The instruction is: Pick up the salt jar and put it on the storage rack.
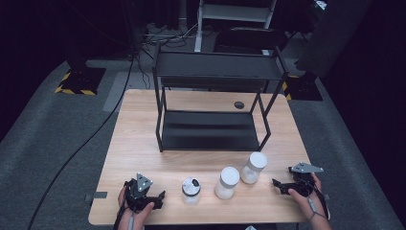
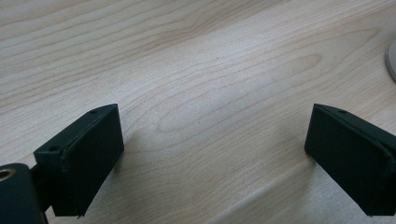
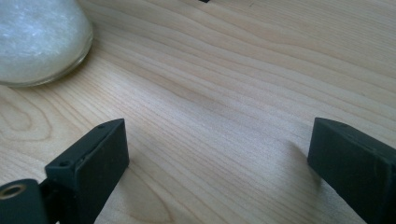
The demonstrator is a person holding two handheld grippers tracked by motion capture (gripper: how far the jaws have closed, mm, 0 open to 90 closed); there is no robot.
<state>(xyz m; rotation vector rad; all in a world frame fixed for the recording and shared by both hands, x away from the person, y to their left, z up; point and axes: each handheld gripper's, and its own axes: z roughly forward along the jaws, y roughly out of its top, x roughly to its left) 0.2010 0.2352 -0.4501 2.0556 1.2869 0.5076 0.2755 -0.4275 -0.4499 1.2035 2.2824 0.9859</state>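
Jars in a row near the table's (image 1: pixel 143 143) front edge, we log three between both grippers, left gripper (image 2: pixel 212 154) jaws spread wide over bare wood, right gripper (image 3: pixel 219 158) likewise agape, rightmost jar (image 3: pixel 37 42) cut off at frame edge, contents white, otherwise unclear.

- Jar with black-patched lid (image 1: pixel 191 189): short, clear, upright near the table's front edge.
- Middle jar (image 1: pixel 227 182): white-lidded, white contents, upright.
- Right jar (image 1: pixel 253 167): white-lidded, white-filled, upright, just beside the middle one.

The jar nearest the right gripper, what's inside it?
The jar holds something white and grainy, seen through its clear wall. Its white lid covers the top, so the fill level is hidden.
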